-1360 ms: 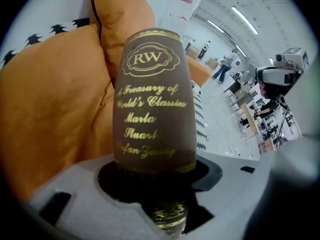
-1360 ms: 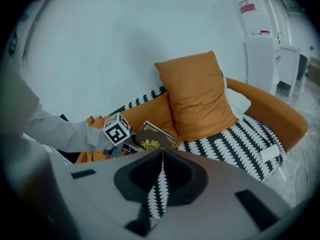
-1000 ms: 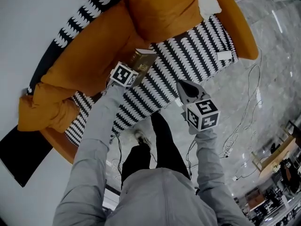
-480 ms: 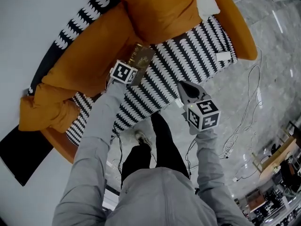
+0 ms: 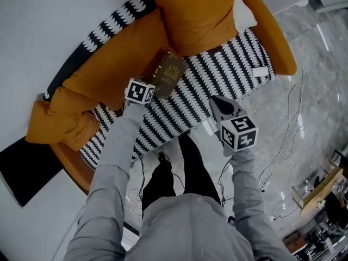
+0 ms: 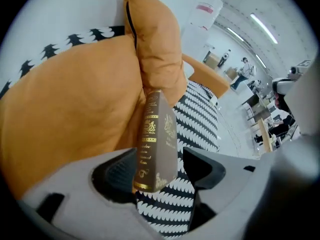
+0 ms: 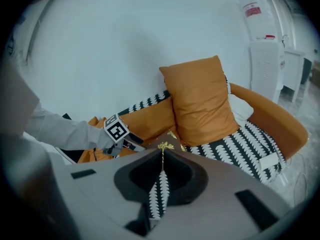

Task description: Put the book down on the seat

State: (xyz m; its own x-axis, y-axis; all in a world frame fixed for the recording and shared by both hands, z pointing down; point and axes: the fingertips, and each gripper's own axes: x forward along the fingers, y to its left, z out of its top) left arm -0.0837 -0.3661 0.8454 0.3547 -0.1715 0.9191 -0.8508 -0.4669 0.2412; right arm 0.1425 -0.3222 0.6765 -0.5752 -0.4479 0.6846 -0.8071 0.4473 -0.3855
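Left tongs [image 6: 160, 156]: jaws spread to full width, having just been opening. The brown, gilt-stamped book [image 6: 159, 129] stands between them, with a clear gap at the right jaw. Right tongs [image 7: 161, 160]: jaws pressed together, tips meeting, nothing held, well apart to the right of the left tongs. Beyond the left tongs, the book rests on the black-and-white patterned seat [image 5: 217, 75], against the orange cushions [image 5: 198, 15].

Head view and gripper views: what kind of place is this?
Probably a lounge corner of an open office or lab: an orange sofa, loose cables on a polished stone floor, and desks far behind.
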